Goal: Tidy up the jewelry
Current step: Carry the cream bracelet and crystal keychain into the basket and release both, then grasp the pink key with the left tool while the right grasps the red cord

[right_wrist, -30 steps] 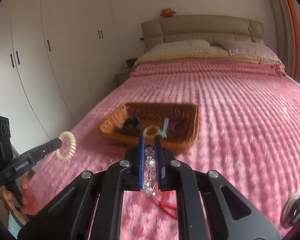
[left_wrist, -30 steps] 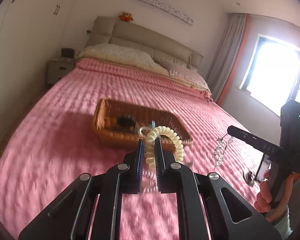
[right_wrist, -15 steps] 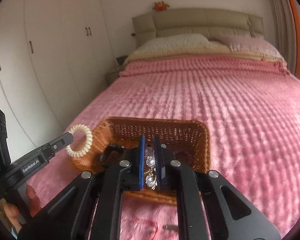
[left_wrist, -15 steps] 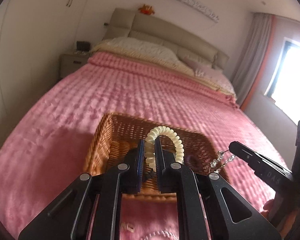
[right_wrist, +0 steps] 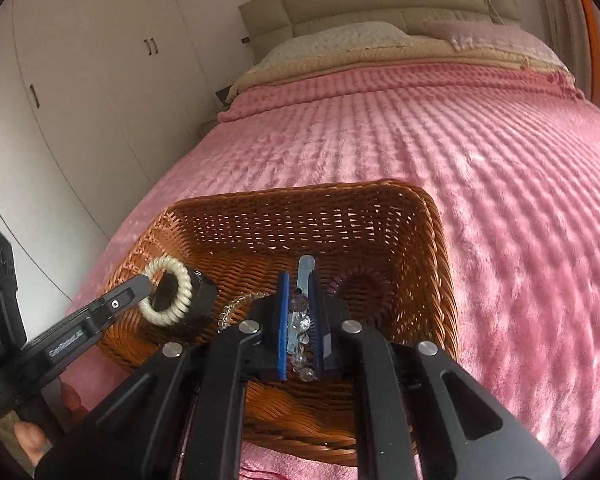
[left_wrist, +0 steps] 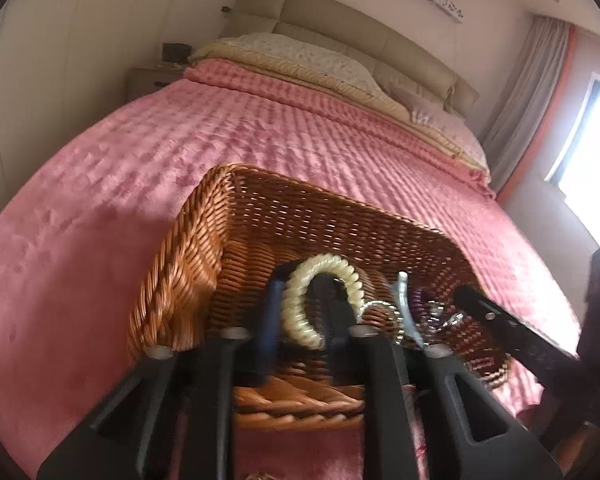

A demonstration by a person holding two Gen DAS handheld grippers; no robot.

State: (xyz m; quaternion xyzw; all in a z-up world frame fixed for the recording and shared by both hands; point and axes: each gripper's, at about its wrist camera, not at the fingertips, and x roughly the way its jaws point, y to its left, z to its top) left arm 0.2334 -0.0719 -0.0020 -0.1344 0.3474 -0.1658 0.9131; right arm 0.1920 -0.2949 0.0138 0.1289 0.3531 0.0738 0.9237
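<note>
Both grippers have dropped from above the bedspread to inside the wicker basket [right_wrist: 440, 240] since a second ago; your left gripper [left_wrist: 300, 312] has its jaws parted wider than before, and the cream spiral hair tie [left_wrist: 300, 308] sits loosely between them, seemingly hooked on one finger rather than pinched; your right gripper [right_wrist: 299, 320] has its jaws narrow, still clamped on the crystal bead strand [right_wrist: 300, 328], which dangles over the basket floor; in the right wrist view the tie [right_wrist: 166, 296] hangs at the basket's left side, the strand near its middle; a pale blue clip [right_wrist: 305, 270], a purple coil [right_wrist: 360, 284] and a clear bead bracelet [right_wrist: 236, 308] already lie inside; the basket rests on the pink bedspread [right_wrist: 500, 160]; you appear to be at the release step; next, spread the right jaws so the strand falls, then lift both hands straight up so nothing snags on the weave.
</note>
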